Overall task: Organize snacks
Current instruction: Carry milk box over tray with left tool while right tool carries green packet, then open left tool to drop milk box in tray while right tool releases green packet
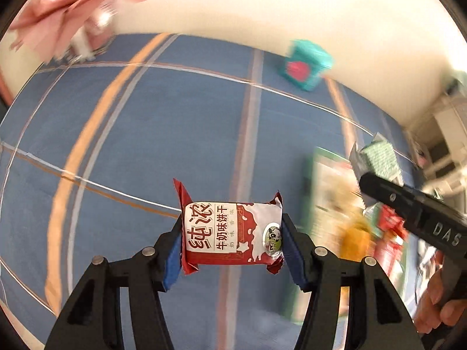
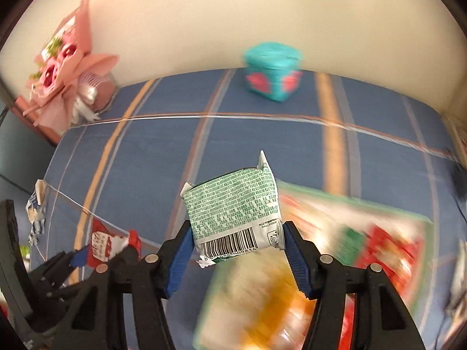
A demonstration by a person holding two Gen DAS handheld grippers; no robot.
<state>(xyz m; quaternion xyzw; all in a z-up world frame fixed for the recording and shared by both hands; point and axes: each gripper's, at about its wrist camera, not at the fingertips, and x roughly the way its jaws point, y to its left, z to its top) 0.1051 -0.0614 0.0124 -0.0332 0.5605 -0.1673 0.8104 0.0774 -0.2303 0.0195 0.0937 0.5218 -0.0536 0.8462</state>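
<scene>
Left gripper: blue-padded fingers pinch a red milk-biscuit packet by its two short ends; the packet hangs between the fingertips, printed face toward the camera, above the blue striped tablecloth. Right gripper: fingers clamp a green-and-white snack packet at its lower sides, barcode panel facing the camera, upper end projecting beyond the fingertips. In the left wrist view this packet appears right of the left fingers, held at the tip of the right gripper. In the right wrist view the left gripper and red packet lie to the lower left. A blurred green-rimmed snack tray lies under and right of the right fingers. Beyond both fingertips, near the wall: a teal box with red hearts; far left, a pink bouquet.
</scene>
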